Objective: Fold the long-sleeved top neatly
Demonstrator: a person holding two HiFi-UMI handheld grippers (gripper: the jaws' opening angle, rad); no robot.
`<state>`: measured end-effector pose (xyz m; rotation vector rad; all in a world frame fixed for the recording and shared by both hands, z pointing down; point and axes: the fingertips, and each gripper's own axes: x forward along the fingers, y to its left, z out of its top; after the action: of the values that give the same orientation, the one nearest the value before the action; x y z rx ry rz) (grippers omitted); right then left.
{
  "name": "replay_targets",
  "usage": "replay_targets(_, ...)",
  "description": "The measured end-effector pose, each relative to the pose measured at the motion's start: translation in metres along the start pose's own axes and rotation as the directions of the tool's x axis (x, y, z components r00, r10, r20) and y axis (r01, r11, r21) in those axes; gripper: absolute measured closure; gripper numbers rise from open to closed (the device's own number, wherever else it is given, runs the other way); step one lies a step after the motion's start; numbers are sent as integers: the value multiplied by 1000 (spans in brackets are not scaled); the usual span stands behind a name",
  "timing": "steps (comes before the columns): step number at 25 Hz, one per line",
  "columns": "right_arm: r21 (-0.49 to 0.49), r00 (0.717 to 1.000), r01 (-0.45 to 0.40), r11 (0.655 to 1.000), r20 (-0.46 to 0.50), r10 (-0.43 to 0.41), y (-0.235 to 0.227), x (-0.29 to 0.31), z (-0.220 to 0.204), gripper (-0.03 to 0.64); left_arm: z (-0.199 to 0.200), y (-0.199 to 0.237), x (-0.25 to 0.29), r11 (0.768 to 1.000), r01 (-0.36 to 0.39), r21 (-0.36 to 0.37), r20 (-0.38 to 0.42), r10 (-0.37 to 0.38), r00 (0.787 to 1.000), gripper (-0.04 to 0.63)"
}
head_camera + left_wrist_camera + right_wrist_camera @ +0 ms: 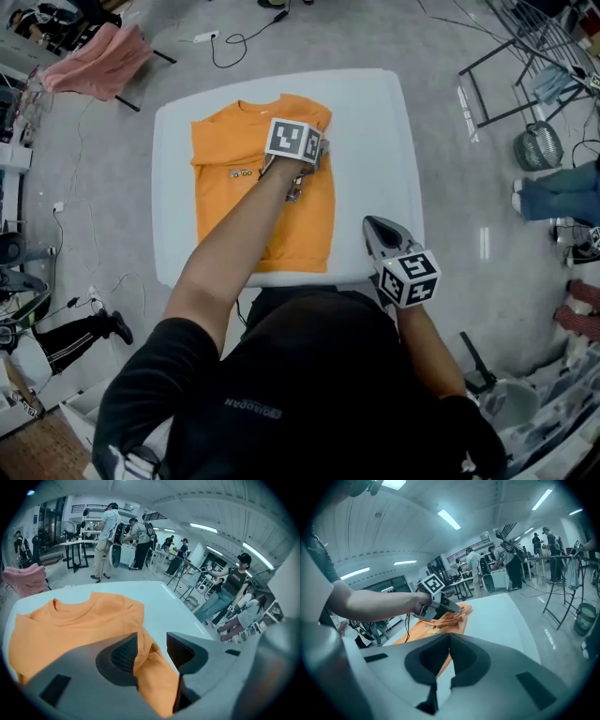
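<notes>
While the left tool [152, 643] gapes astride the top [70, 625], the right tool [450, 644] — clenched — hangs apart.

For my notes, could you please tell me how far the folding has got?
Done: the orange long-sleeved top lies on the white table, no sleeve sticking out. In hand: the open left gripper straddles its bunched edge; the right gripper is shut, empty. Left: probably folding it shorter.

Long-sleeved top [262, 202] lay left of centre on the table [380, 112], left gripper [152, 645] at its far right edge, right gripper [379, 232] over the table's near right corner.
</notes>
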<state>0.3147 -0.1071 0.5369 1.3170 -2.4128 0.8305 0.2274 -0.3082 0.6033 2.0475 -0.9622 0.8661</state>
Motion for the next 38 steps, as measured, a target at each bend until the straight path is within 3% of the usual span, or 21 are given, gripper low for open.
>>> replay_targets(5,-32,999,-44,999,-19,43,5,15,-2,611,7,-10,-57,999,48,5,135,-48,990,405)
replay_targets(11,-106,995,-85,991,-61,79,38,33,-8,611,-22,15,-138,1000,15,11,279,-17,960,421)
replay_targets(14,-101,994,-88,991,-81,80,53,40,-18,611,-49,35,-166,1000,-4,-29,316,13,949,467)
replay_targets(17,-95,992,-76,993,-106,66,66,43,-26,611,-78,54,-199,997,-30,-69,347,52,937,558)
replay_targets(25,-129,989,-3,992,-150,-16,87,49,-54,611,-189,111,-265,989,-135,-62,296,148,944,589)
replay_targets(30,-144,975,63,988,-202,-91,85,44,-82,611,-270,151,-282,972,-200,-123,224,224,949,589)
replay_targets(33,-147,967,96,984,-219,-127,88,40,-99,611,-305,159,-285,969,-200,-143,195,226,954,589)
replay_targets(38,-134,959,156,979,-218,-182,93,28,-115,611,-339,153,-281,979,-170,-113,178,188,966,589)
